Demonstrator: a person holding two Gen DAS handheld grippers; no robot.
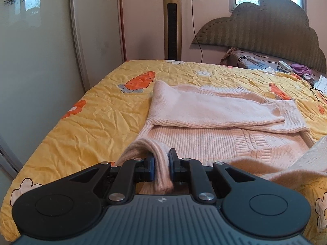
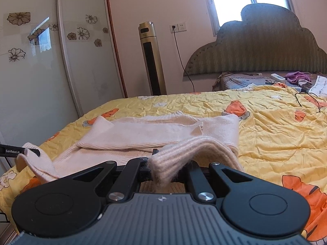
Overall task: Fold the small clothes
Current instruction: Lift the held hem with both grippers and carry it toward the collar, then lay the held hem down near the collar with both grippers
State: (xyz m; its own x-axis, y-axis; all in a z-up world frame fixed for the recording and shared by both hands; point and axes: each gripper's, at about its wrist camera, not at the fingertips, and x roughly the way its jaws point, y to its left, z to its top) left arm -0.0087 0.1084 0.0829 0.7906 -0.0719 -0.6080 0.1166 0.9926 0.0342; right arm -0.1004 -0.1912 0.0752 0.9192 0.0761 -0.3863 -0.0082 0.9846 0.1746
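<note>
1. A pale pink knit sweater (image 1: pixel 220 143) is lying mid-frame on a yellow carrot-print bedspread (image 1: pixel 81 122), its sleeves already crossing its body.
2. The left claw (image 1: pixel 161 163) is pinching the sweater's ribbed hem at lower centre.
3. The right claw (image 2: pixel 163 163) is pinching the hem's other corner likewise.
4. Judging the fold ahead: both corners should be travelling level and together toward the collar, keeping the hem taut, landing square.
</note>
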